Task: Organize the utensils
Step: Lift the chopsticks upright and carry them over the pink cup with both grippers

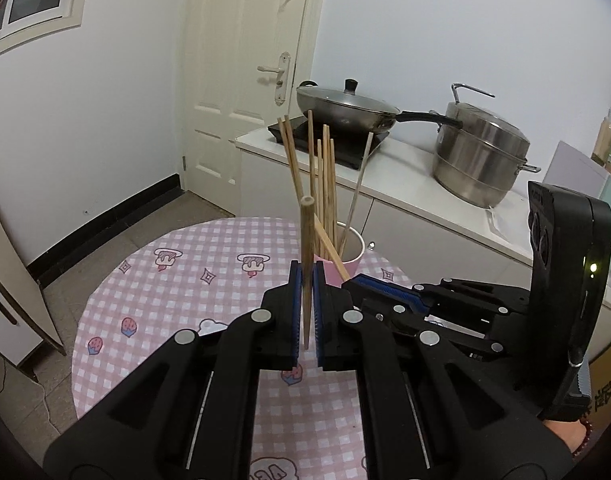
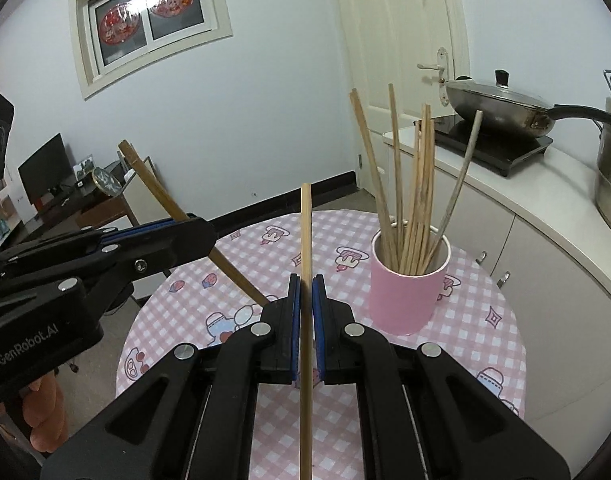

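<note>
A pink cup (image 2: 405, 296) stands on the round table's checked cloth (image 2: 477, 340) and holds several wooden chopsticks (image 2: 415, 200), upright and fanned out. My left gripper (image 1: 307, 276) is shut on one wooden chopstick (image 1: 306, 248), held upright above the table. It also shows in the right wrist view (image 2: 197, 232), with its chopstick (image 2: 165, 200) slanting. My right gripper (image 2: 306, 284) is shut on another wooden chopstick (image 2: 305, 240), held upright, left of the cup. In the left wrist view the right gripper (image 1: 355, 280) sits in front of the cup (image 1: 351, 256), its chopstick (image 1: 331, 250) slanting.
A white counter (image 1: 405, 184) behind the table carries a lidded wok (image 1: 345, 108) on a black hob and a steel steamer pot (image 1: 481, 160). A white door (image 1: 249, 80) stands behind. A low cabinet with a monitor (image 2: 45, 168) is at the far left.
</note>
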Tool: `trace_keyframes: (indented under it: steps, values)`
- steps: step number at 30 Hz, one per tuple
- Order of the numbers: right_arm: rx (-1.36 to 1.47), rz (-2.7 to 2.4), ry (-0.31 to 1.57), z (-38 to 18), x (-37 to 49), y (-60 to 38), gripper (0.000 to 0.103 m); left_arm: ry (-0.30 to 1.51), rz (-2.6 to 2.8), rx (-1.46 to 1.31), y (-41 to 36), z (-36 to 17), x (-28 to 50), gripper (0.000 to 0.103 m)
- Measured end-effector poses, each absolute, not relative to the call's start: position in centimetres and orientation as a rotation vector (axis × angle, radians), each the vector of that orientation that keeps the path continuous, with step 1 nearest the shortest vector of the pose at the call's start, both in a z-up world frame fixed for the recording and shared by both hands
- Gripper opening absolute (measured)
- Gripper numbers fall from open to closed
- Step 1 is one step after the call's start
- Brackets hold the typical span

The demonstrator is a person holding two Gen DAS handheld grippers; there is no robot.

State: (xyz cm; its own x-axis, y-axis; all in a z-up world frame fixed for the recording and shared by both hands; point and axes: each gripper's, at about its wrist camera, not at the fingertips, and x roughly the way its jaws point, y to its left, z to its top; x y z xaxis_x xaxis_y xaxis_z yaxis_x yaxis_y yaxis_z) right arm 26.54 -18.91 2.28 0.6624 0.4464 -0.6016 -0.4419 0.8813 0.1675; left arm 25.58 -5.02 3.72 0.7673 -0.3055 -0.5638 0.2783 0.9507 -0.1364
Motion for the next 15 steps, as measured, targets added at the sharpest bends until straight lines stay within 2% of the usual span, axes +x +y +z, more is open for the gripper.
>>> trace_keyframes:
  steps: [15]
  values:
    - [0.074, 0.530, 0.648, 2.3, 26.4, -20.3, 0.005, 0.624, -0.355, -0.045, -6.1, 3.5, 25.6, 0.006]
